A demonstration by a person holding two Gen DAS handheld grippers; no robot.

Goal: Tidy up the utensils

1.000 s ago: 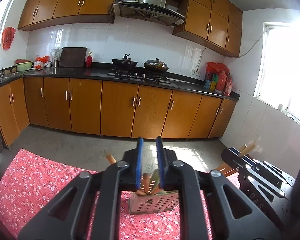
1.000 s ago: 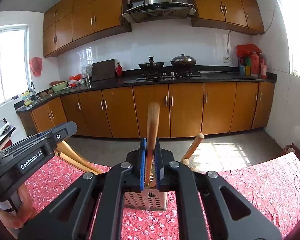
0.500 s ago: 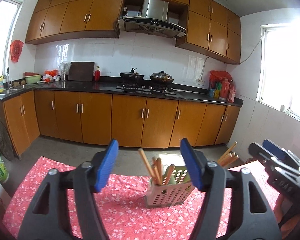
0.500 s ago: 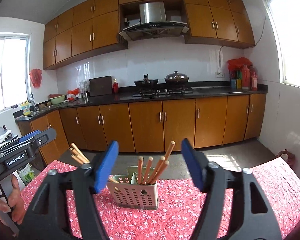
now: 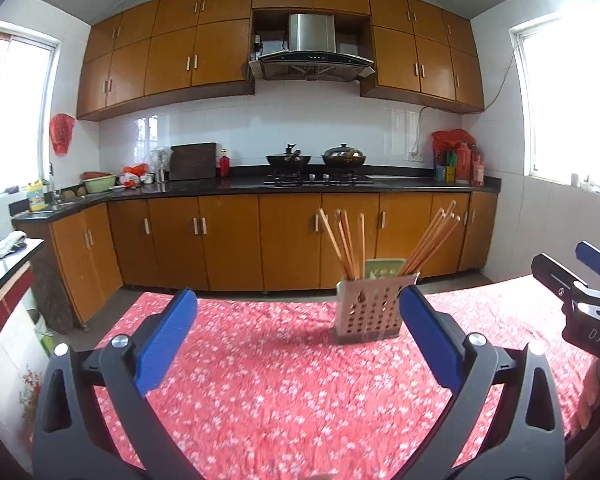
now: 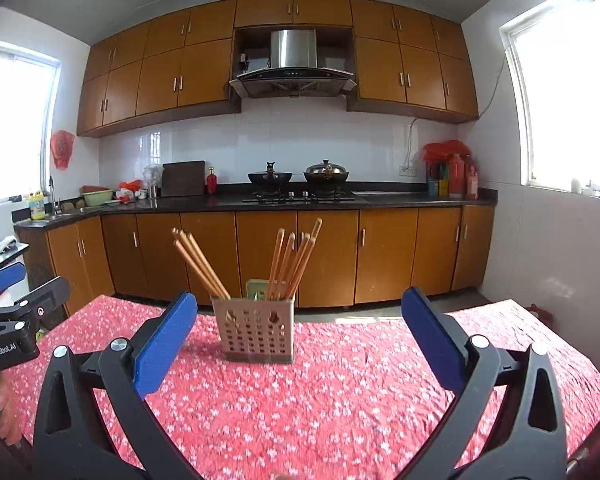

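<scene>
Left gripper (image 5: 296, 334) is spreading its blue pads wide with nothing between them, only red cloth showing through the gap, and the right gripper (image 6: 298, 338) is doing just the same, jaws opening on empty air. Both sit back from the utensil holder (image 6: 256, 330), the perforated beige caddy standing upright on the tablecloth (image 6: 340, 400), red with little white flowers. From the left wrist view the holder (image 5: 370, 308) lies just past the right-hand pad; from the right wrist view it stands nearer the left-hand pad. Inside the holder, one bunch of chopsticks (image 6: 202, 266) leans out to the left, and a second bunch (image 6: 294, 264) fans up and to the right, tips well above the rim. Between the bunches a pale green piece (image 6: 260, 290) pokes up just over the rim; what it is, I cannot tell. Behind the holder, across a strip of floor, runs the line of wooden base cabinets (image 6: 328, 256) under a dark countertop (image 6: 380, 198). Straight behind and above the holder sit two lidded pans on the hob (image 6: 300, 196), with the range hood (image 6: 294, 68) over them. To the holder's far left there is a sink corner with a yellow bottle (image 6: 37, 204), and far right a cluster of red bottles (image 6: 456, 176).
</scene>
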